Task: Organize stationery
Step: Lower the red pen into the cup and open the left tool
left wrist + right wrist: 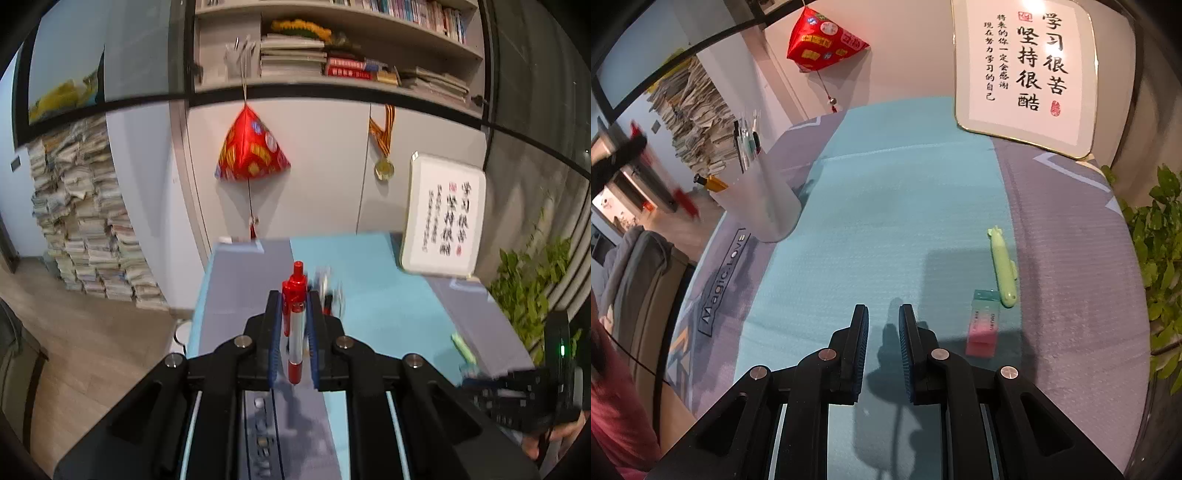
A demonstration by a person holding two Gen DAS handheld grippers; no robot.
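Above the bench (243,273), left gripper (294,306) clamps a red-and-white pen (295,325) upright between its pads, lifted off the mat. Right gripper (883,314) is empty, jaws parted, low over the teal mat (886,221). Green pen (1003,269) and pink-teal eraser (982,323) lie just to its right; frosted pen cup (764,199) stands at far left.

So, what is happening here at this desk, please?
A person is tidying stationery with a handheld gripper in each hand. The left gripper is shut on a red and white pen, held up above the desk mat. The right gripper is open and holds nothing, low over the mat. A frosted pen cup with a few pens in it stands at the left. A green pen and a pink and green eraser lie on the mat at the right.
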